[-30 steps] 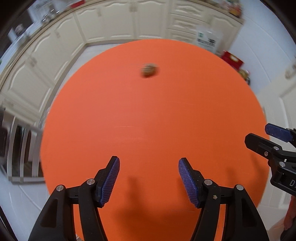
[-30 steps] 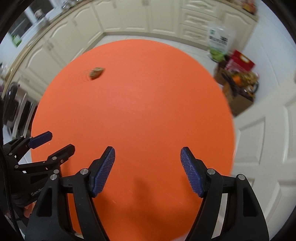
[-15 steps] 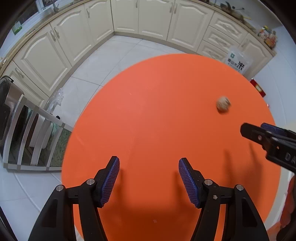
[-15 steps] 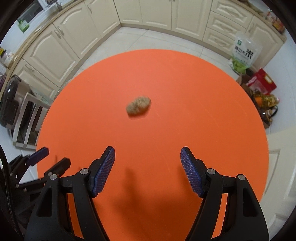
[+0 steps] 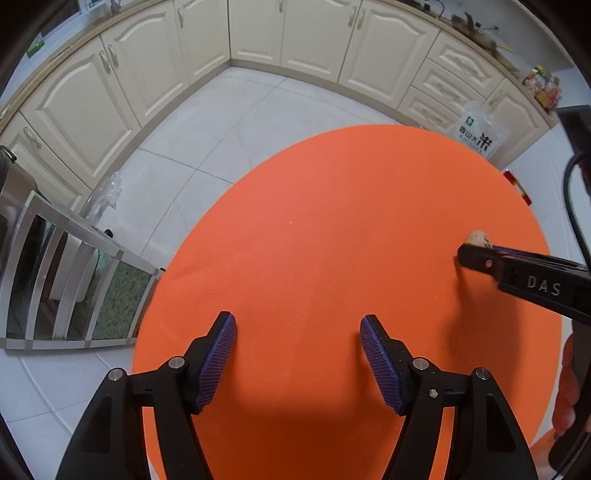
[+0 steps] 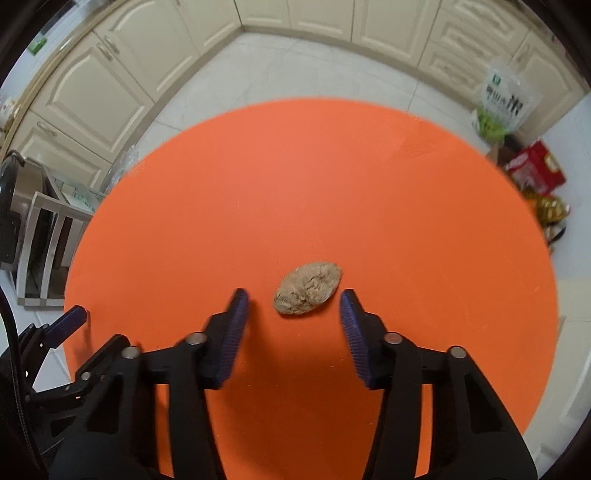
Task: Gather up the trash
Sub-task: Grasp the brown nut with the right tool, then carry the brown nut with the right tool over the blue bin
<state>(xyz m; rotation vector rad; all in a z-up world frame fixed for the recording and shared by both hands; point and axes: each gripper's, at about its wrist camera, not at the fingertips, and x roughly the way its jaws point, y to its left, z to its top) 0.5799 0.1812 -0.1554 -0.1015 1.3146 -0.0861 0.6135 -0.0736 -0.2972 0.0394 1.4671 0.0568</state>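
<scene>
One brown lump of trash (image 6: 307, 287) on the round orange surface (image 6: 332, 177), lying between the right gripper (image 6: 293, 308) pads, jaws closing, not yet touching. Left gripper (image 5: 297, 334) well to the left, over bare surface, jaws opening, holding nothing. Beyond, cream cabinets (image 5: 255, 33).

White letters "DAS" stand on the black right tongs (image 5: 480, 258) at the frame's right edge. The white plastic bag (image 5: 480, 134), upper right, bears dark characters.
</scene>
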